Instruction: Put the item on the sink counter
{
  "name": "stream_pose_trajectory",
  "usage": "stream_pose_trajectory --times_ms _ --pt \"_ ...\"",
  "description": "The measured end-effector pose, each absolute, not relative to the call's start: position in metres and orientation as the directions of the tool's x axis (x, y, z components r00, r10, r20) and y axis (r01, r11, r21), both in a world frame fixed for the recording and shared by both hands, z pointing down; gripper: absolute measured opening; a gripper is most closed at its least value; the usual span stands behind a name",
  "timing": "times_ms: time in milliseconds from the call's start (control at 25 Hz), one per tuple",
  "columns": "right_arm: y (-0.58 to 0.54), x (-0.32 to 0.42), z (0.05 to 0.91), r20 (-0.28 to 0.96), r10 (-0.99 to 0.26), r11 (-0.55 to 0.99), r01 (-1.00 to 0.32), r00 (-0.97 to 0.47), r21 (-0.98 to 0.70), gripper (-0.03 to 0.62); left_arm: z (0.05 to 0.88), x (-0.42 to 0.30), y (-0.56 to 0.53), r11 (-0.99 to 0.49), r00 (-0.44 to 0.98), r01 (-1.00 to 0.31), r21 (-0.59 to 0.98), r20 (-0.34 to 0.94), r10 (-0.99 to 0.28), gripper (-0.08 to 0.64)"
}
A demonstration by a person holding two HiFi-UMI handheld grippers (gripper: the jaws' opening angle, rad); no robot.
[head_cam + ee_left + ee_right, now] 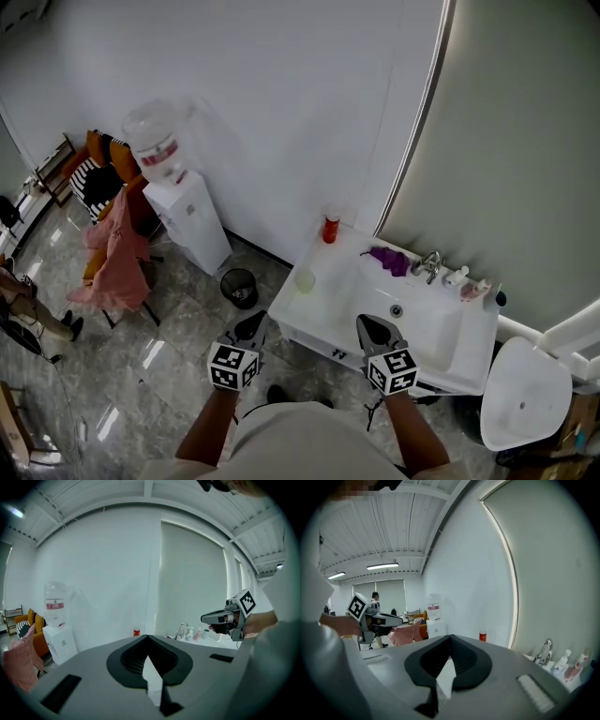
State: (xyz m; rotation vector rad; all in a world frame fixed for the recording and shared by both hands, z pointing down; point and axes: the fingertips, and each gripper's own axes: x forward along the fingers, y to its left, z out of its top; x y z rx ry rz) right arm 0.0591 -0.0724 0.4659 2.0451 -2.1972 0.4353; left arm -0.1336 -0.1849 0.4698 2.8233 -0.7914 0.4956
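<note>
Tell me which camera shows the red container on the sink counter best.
The head view: the red container stands clear on the sink counter by the wall, seen from above. Both gripper views show it only as a small, far-off red shape.

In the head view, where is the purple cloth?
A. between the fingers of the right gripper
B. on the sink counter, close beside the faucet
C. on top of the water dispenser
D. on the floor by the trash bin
B: the purple cloth lies at the back of the sink counter, just to the left of the faucet in that view.
</note>
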Motion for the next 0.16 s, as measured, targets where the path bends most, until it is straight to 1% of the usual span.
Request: stream_pose_trajectory --times_ms 160 --pt "-0.0712 0.0562 0.4658 0.273 -0.958 0.052 -0.989 -0.088 -0.136 0.011 0.4708 -0.1375 -0.184 -0.843 0.802 -0.533 0.072 0.363 -0.475 0.008"
